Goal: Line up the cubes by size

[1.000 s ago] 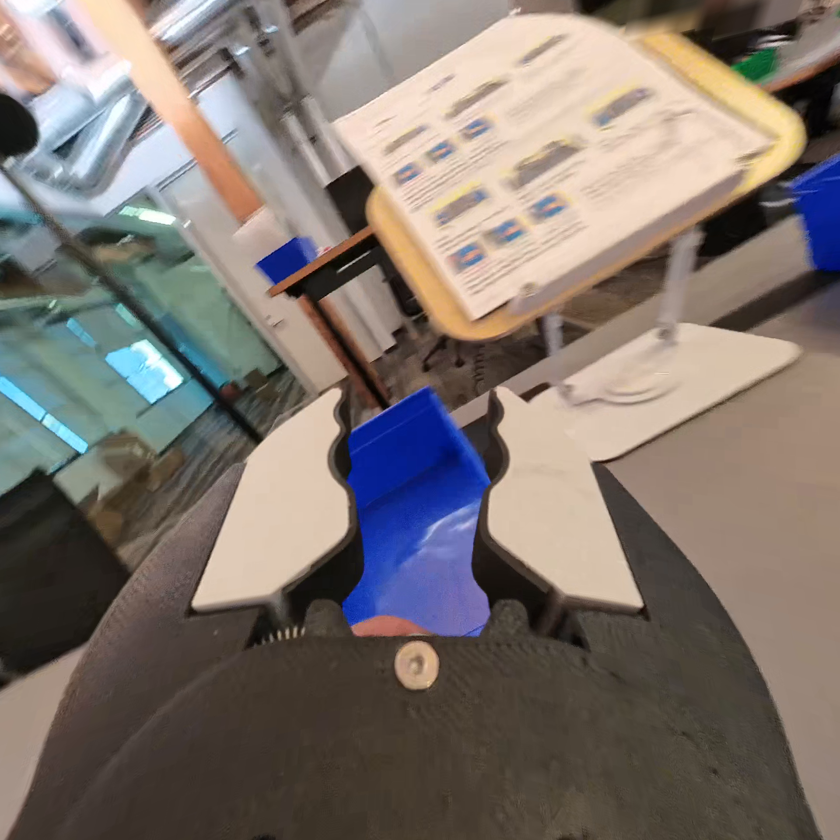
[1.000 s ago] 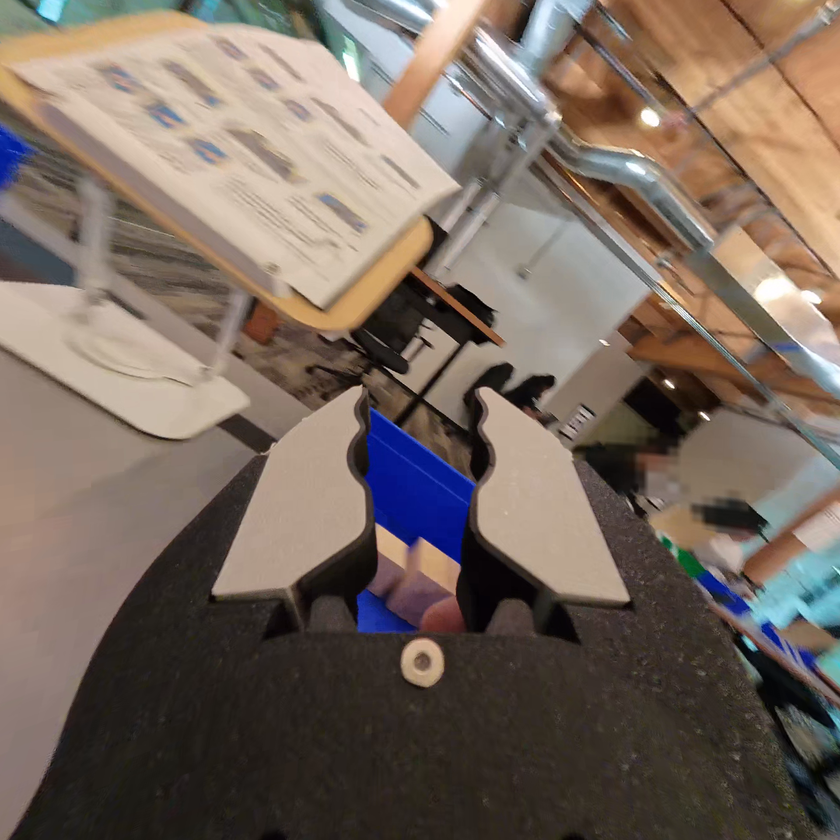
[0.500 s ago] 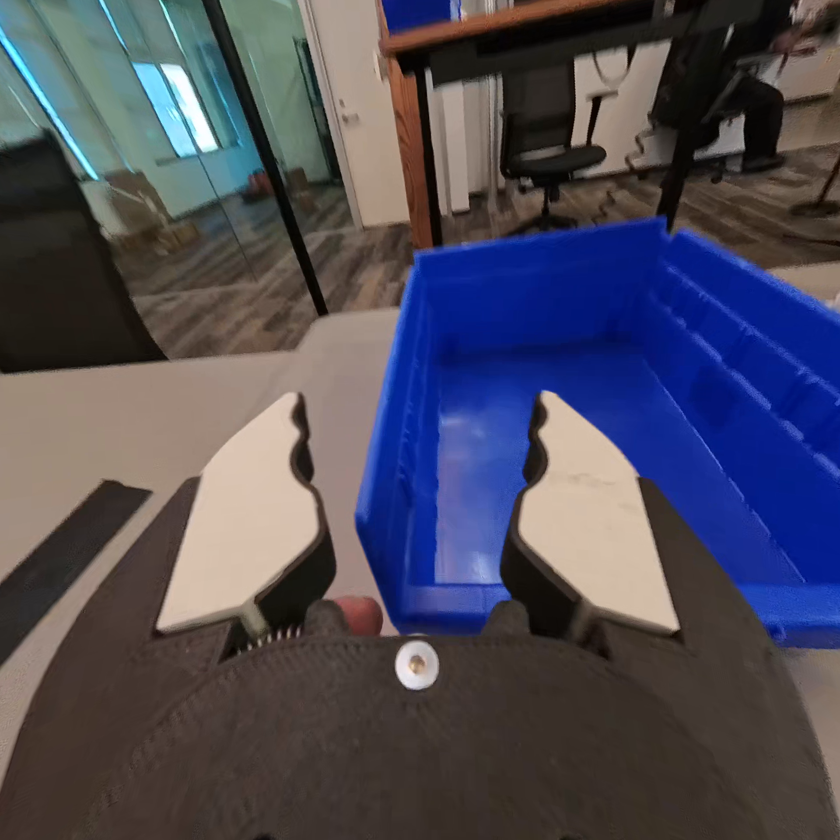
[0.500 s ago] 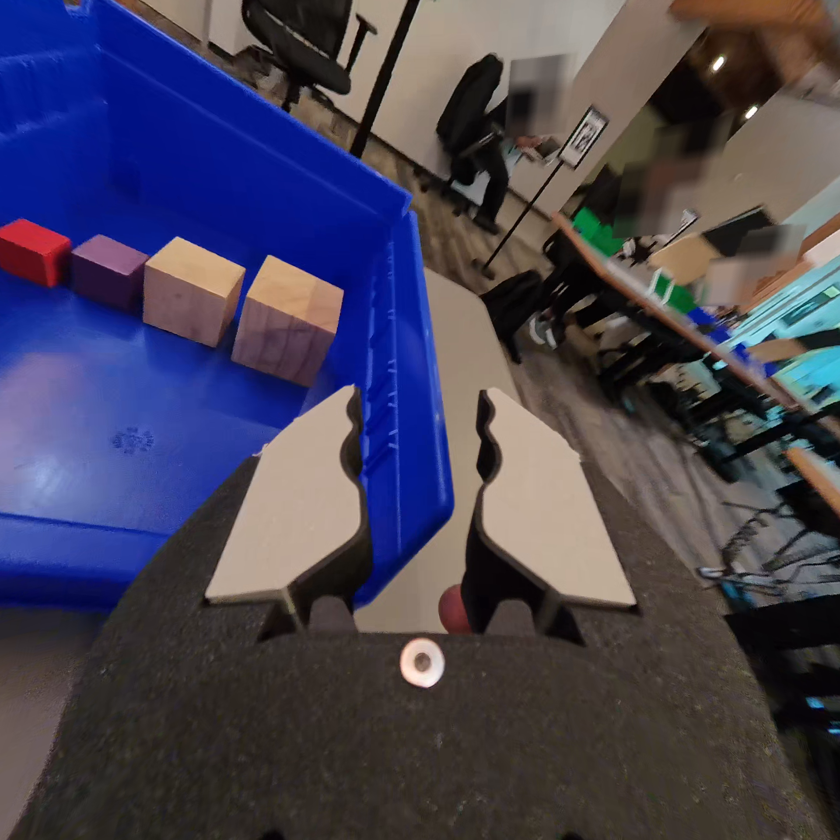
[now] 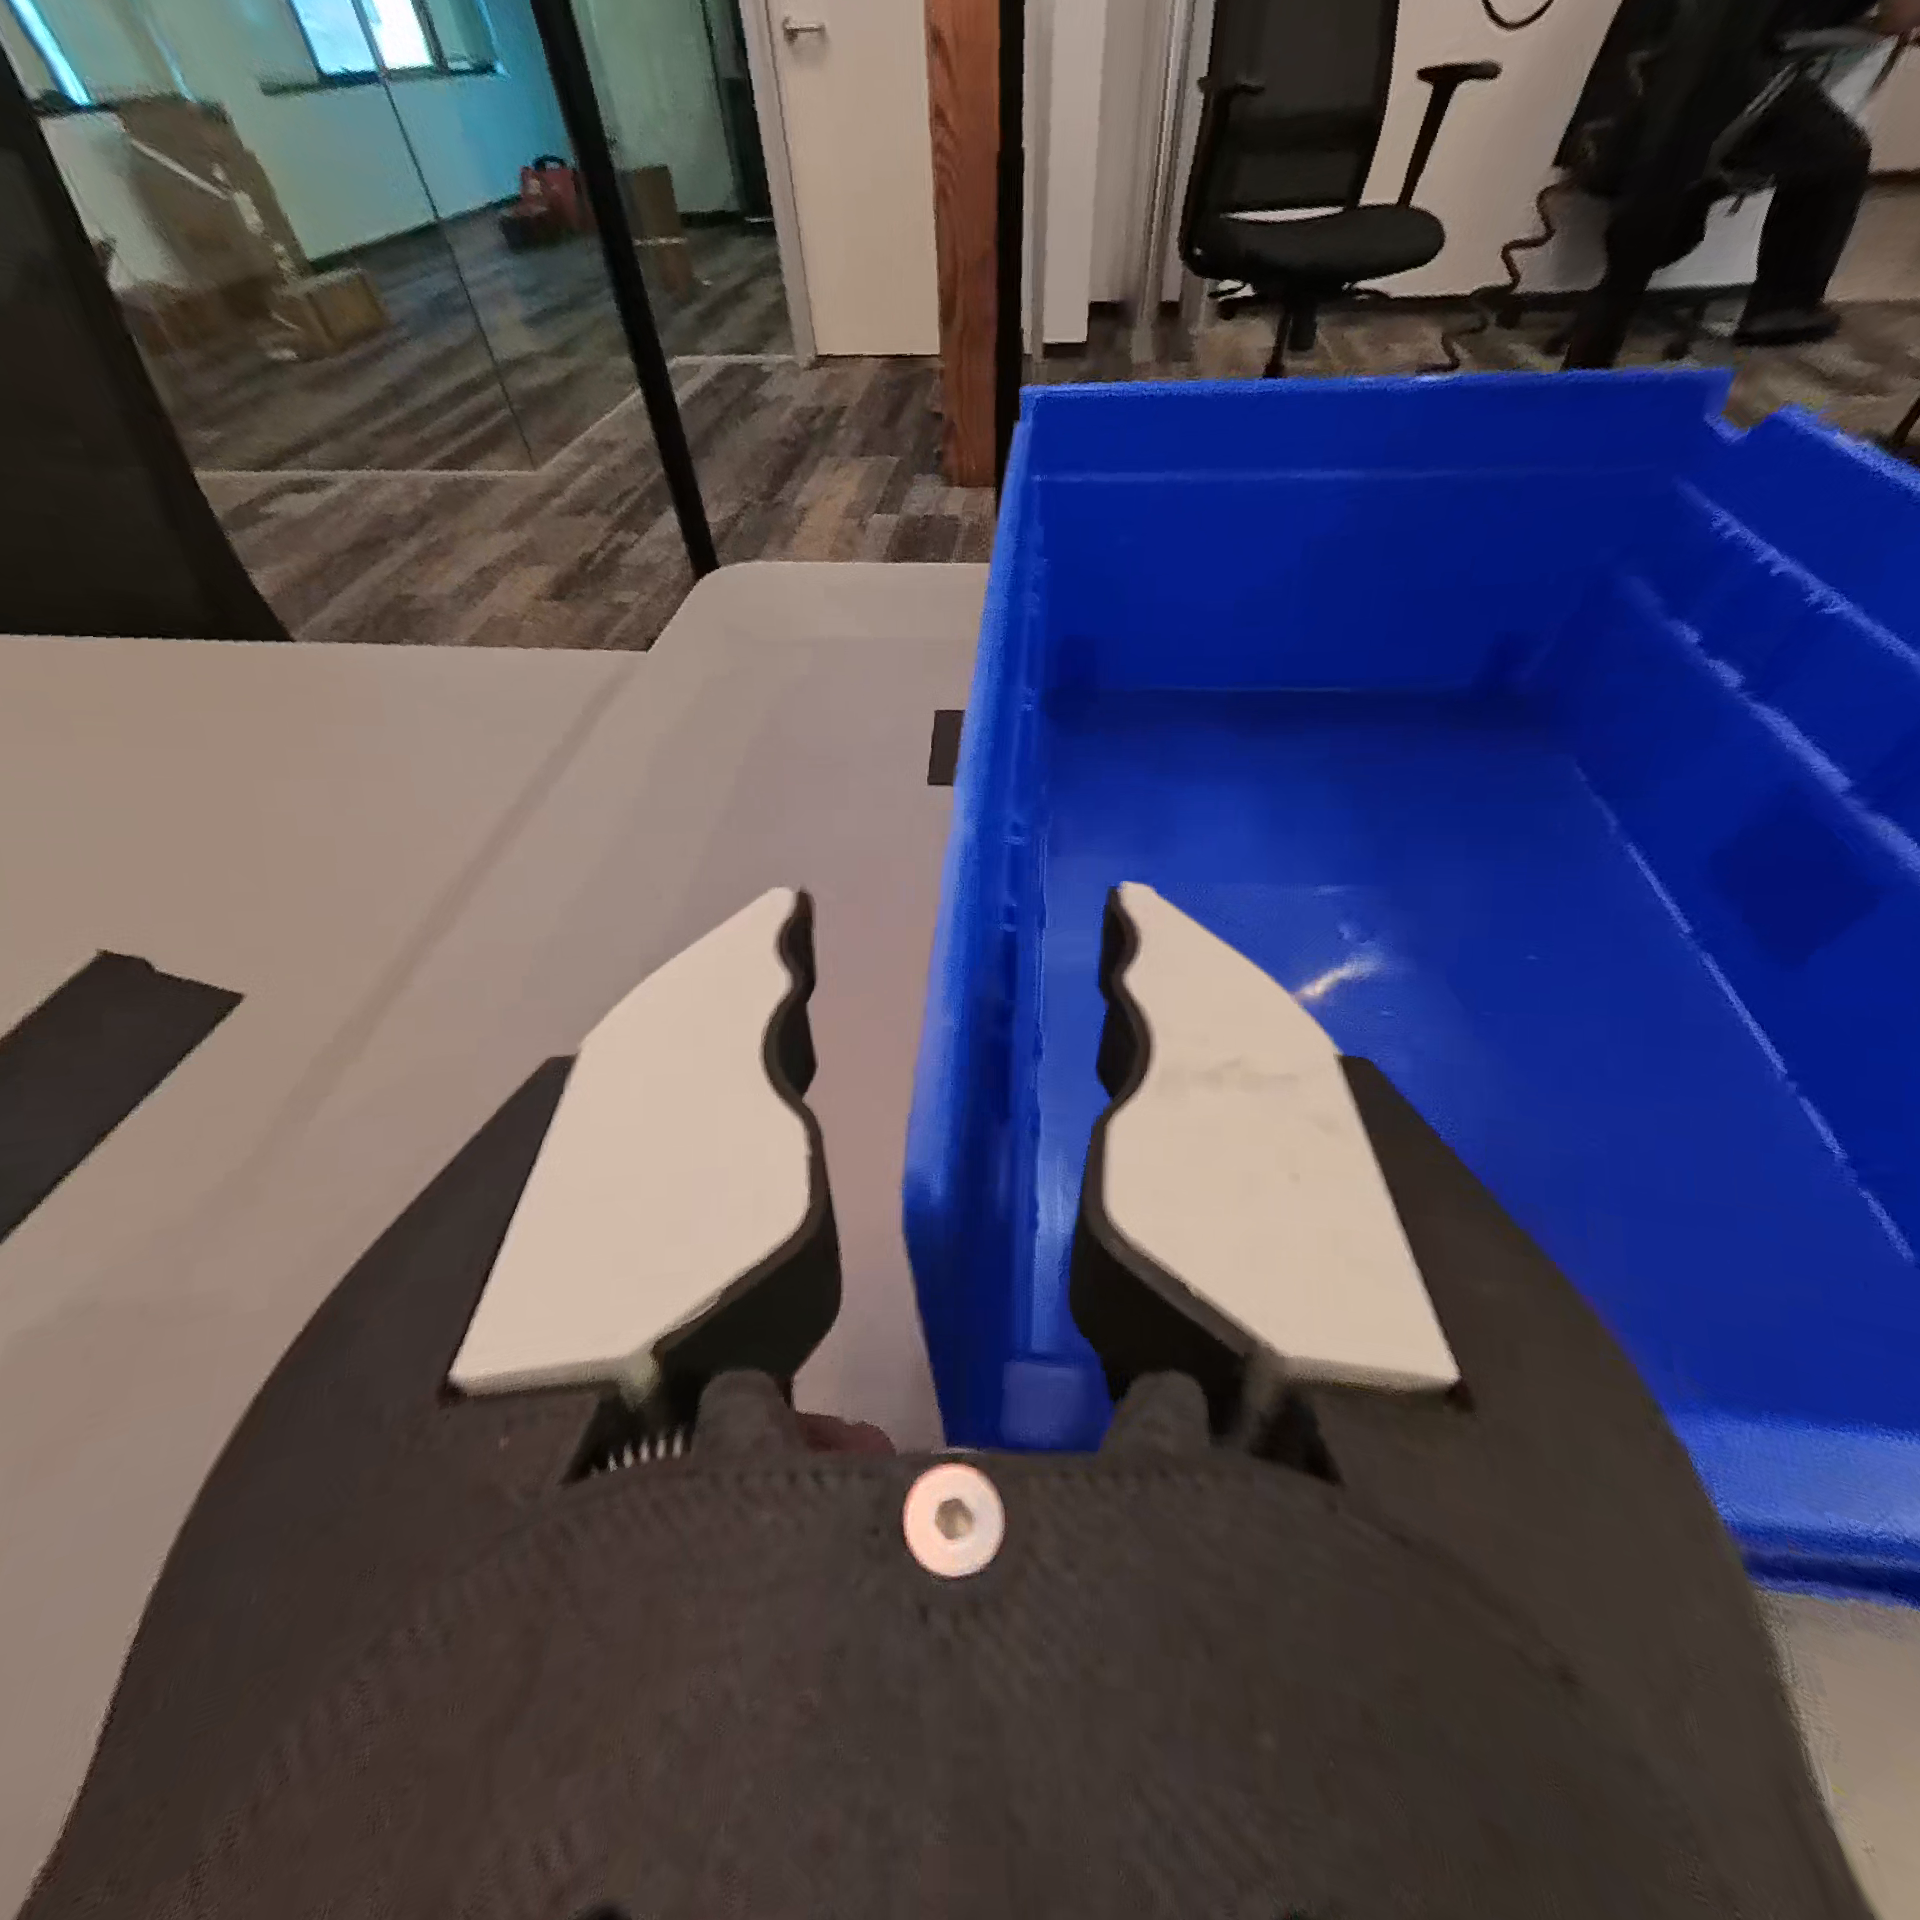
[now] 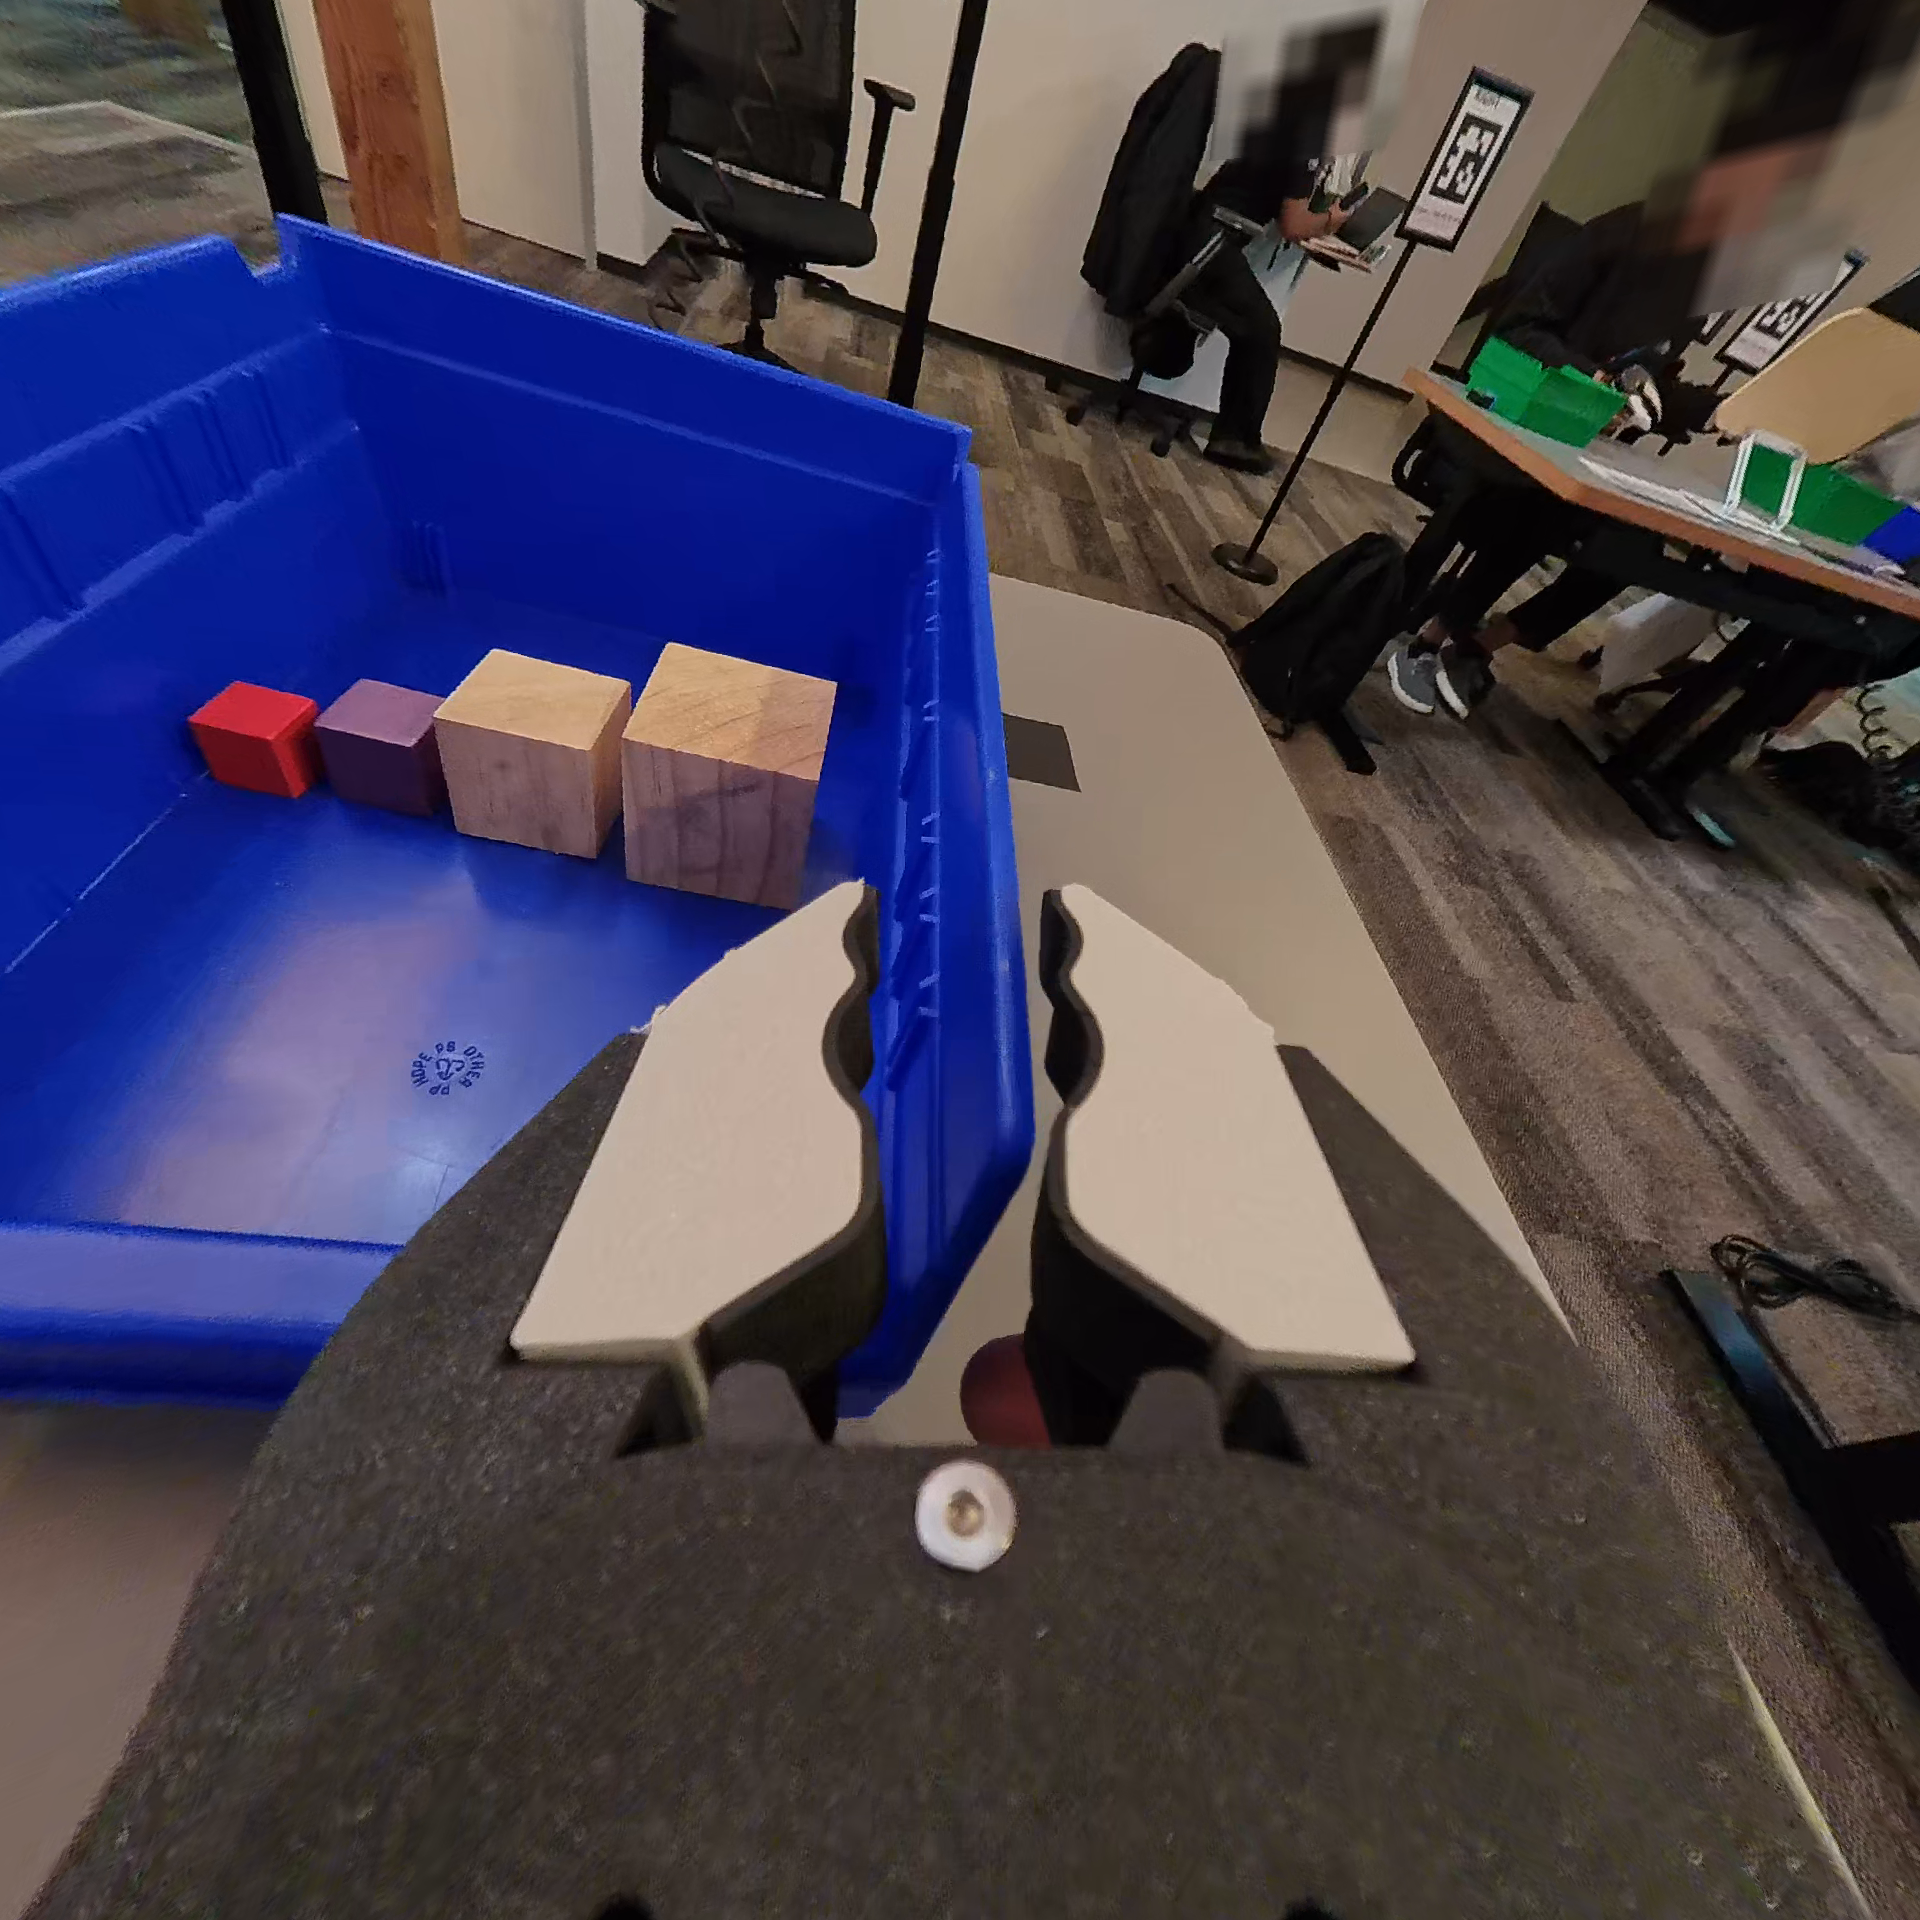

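Observation:
A blue bin (image 6: 623, 436) stands on the grey table (image 6: 1195, 831). In the right wrist view it holds a row along its far wall: a red cube (image 6: 255, 732), a purple cube (image 6: 379, 743), a wooden cube (image 6: 530, 748) and a larger wooden cube (image 6: 722, 769). They rise in size from left to right and stand close together. My right gripper (image 6: 961, 886) straddles the bin's right wall near the front corner. Its pads are close to the wall, and a thin strip of table shows beside the right pad. My left gripper (image 5: 958, 894) is open astride the bin's (image 5: 1351, 436) left wall and holds nothing.
Black tape marks lie on the table (image 5: 312, 831), one to the left (image 5: 94, 1060) and one beside the bin (image 6: 1039, 753). The table edge runs close on the right (image 6: 1403, 1039). Office chairs, seated people and a desk with green boxes (image 6: 1538, 390) are beyond.
Both views swung down from a tilted document stand to the bin. The left jaws opened wide, then narrowed around the left wall. The right jaws narrowed around the right wall.

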Demonstrator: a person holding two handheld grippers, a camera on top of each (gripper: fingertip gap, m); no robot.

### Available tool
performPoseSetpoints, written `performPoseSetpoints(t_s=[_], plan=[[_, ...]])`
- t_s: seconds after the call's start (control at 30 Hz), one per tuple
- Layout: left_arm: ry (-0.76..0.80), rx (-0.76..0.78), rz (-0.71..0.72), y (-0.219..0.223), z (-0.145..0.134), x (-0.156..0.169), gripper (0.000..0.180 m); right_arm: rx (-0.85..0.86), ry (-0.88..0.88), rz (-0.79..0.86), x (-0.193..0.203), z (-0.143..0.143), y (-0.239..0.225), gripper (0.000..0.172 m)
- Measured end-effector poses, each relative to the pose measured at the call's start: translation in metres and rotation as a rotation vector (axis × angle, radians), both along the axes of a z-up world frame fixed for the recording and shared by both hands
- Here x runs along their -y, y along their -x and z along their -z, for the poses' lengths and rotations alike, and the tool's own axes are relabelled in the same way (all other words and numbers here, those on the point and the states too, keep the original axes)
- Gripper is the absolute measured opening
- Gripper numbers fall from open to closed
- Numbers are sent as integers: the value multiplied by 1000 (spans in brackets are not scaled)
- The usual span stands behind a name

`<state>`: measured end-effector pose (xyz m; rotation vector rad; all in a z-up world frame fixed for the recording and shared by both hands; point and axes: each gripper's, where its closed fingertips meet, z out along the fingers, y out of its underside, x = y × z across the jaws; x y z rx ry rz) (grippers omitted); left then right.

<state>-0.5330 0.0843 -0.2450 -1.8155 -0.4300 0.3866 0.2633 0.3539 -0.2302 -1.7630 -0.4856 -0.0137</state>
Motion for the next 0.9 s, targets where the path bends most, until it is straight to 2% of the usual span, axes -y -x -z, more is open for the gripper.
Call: performPoseSetpoints(t_s=[0.03, 0.1, 0.13, 0.27, 0.33, 0.9], plan=[[21, -9, 23, -3, 3, -3, 36, -2, 4, 4, 0, 0, -1, 29], [43, -5, 41, -5, 6, -7, 25, -26, 26, -3, 0, 2, 0, 28], [45, 6, 62, -7, 7, -8, 13, -39, 35, -12, 1, 2, 2, 27], [30, 50, 99, -11, 8, -11, 6, -77, 72, -16, 0, 5, 0, 15], [25, 57, 102, -12, 7, -10, 5, -82, 79, -20, 0, 6, -3, 8], [-37, 83, 107, -20, -2, 7, 4, -194, 105, -94, 5, 6, 3, 4]])
